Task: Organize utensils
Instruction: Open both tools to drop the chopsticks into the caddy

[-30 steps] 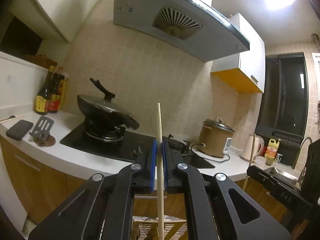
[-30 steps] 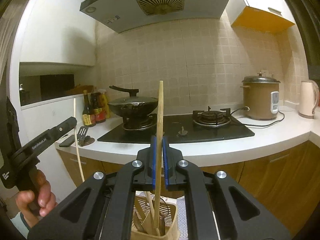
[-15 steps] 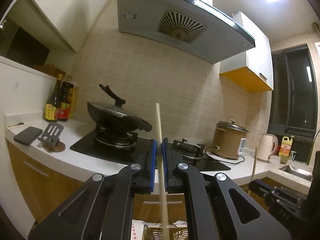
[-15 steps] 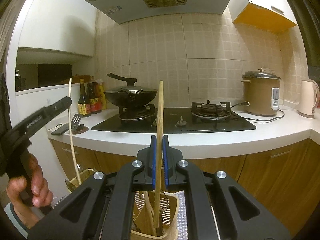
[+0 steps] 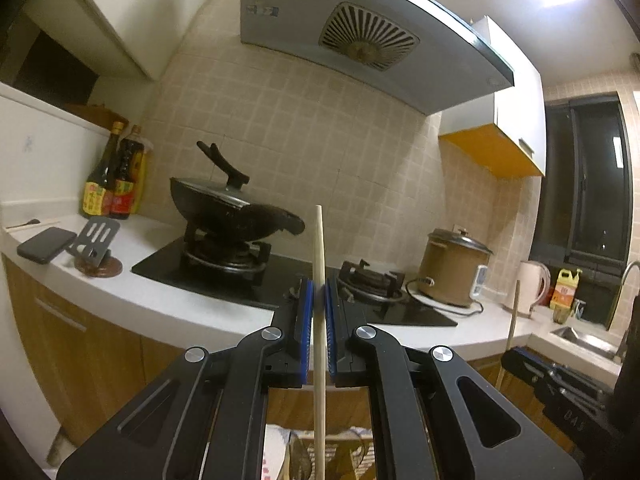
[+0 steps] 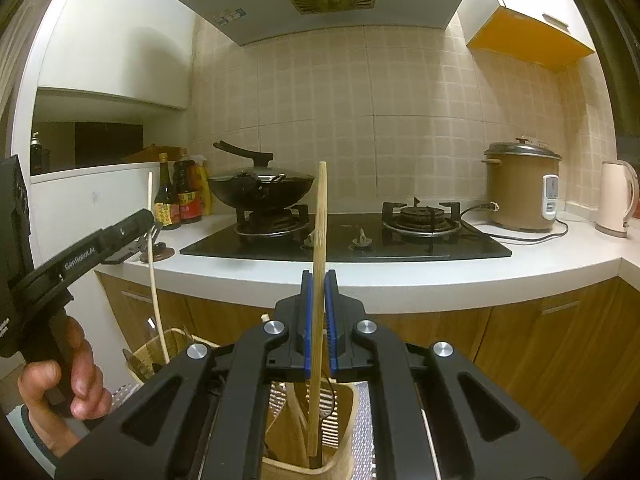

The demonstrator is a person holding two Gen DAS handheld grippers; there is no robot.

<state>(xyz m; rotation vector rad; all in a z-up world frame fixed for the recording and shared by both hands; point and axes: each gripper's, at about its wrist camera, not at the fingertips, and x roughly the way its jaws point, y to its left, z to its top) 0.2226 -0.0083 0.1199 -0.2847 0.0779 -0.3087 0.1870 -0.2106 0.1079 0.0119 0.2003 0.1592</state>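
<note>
**Two sticks held upright over the holders**

The left claw is pinched shut on a pale round chopstick, which stands upright between the blue pads and runs down past them toward a mesh holder at the bottom edge. The right claw is likewise clamped on a flatter bamboo stick, its lower end already inside a wooden holder that holds other utensils.

Only the right wrist view shows the left claw from the side, the hand gripping its handle, and a clear cup below the chopstick's tip. Only the left wrist view shows the sink at the tabletop's far right corner.

Both holders sit below the tabletop's front edge, in front of the wooden cabinets; there is open room between the two claws.
</note>
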